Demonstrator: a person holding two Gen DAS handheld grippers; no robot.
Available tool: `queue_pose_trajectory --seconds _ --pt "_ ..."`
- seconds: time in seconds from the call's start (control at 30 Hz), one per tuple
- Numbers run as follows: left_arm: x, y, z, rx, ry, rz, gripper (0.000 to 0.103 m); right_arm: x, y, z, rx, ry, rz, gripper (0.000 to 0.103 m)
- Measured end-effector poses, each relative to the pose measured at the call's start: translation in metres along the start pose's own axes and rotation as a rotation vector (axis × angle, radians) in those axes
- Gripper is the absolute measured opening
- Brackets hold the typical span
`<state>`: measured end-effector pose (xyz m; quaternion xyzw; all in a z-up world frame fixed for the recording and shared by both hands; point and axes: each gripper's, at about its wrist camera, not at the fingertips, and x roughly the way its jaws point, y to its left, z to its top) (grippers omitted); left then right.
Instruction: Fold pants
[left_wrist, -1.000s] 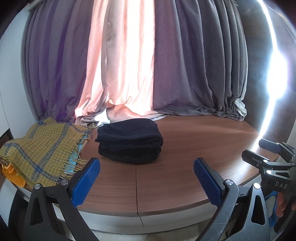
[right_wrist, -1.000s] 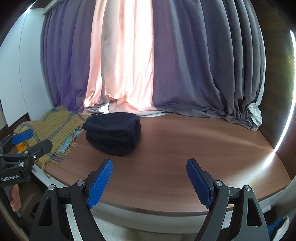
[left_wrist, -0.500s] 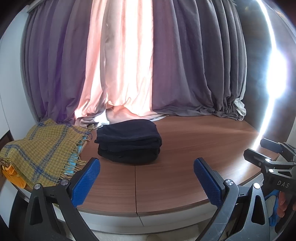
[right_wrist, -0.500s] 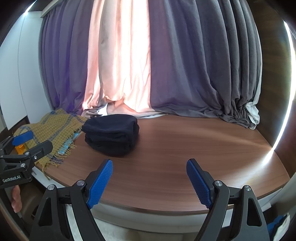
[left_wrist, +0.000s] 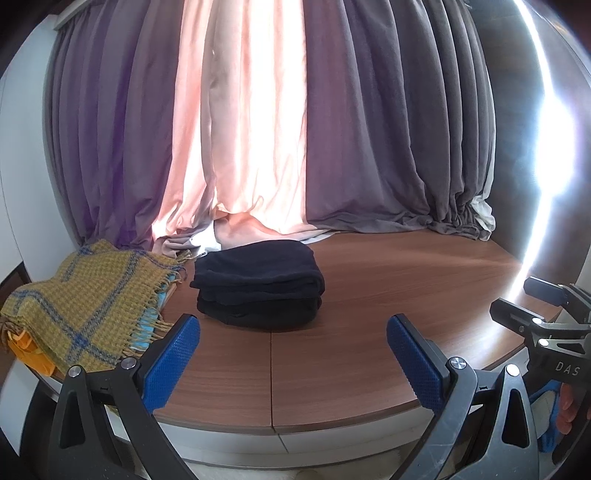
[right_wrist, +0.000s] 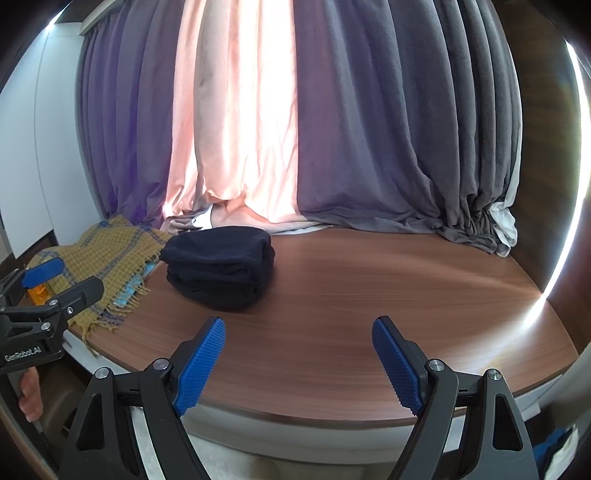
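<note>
Landmark = folded pants (left_wrist: 258, 286), a dark navy stack lying flat on the wooden tabletop (left_wrist: 406, 280), already folded into a compact bundle of several layers. Left of the pants: a mustard plaid scarf (left_wrist: 81, 306) with blue lines and a fringe, draped over the tabletop's left edge, near the pants but not touching them; a light blue item and something orange poke out under it, can't tell what they are. Left gripper (left_wrist: 293, 350): jaws wide apart, blue ribbed pads (left_wrist: 171, 360) with nothing between them, touching nothing, hovering at the near edge of the tabletop in front of the pants and short of them. Right gripper (right_wrist: 298, 354): jaws likewise spread wide, empty, pads clear of the cloth, sitting in front of and to the right of the pants, over the tabletop's near edge. In the right wrist view the pants (right_wrist: 219, 269) lie up and left of the jaws, and the left gripper's black frame shows at the far left edge with a bit of a hand below it. Behind the pants: grey-purple curtains (left_wrist: 388, 140) with a backlit pink panel (left_wrist: 243, 129) in the middle, hems pooling on the back of the tabletop. Right of the pants the tabletop is bare wood, with strong glare along the right edge. No containers in view.
</note>
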<state>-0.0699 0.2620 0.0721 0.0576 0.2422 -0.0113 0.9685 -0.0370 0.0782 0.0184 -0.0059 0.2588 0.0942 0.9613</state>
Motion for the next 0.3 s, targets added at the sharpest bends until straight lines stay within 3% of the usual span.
queue_pose_trajectory --seconds 0.3 --pt "0.003 -0.005 0.001 -0.002 0.01 0.0 0.103 0.0 -0.014 -0.001 0.008 0.008 -0.003 0.082"
